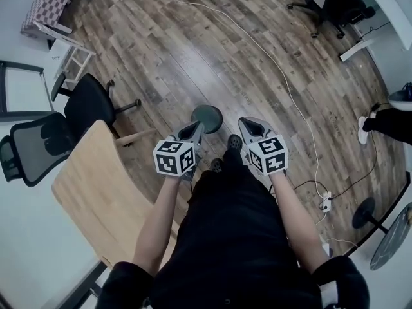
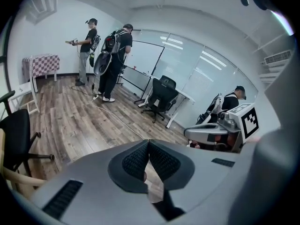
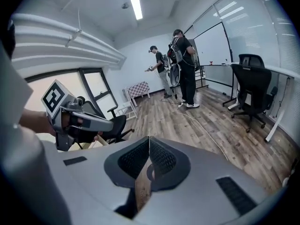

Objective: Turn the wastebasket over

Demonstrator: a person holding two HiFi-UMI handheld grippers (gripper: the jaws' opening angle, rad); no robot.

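STEP: reaching for the wastebasket [image 1: 207, 117] | WHERE: on the floor [image 1: 193, 56] ahead of my feet, just off the worktop's [image 1: 96, 192] far corner, beyond both tips | LEFT claw [image 1: 193, 130]: pinched closed, nothing in it | RIGHT claw [image 1: 248, 125]: closed too, bare | HOW: I reckon open both first, take opposite sides of the rim, roll evenly.

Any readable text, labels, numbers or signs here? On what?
No readable text.
Black-and-white marker cube on the left gripper, and its twin on the right gripper: square patterns only, no letters or digits.
White board by the glass wall: nothing legible.
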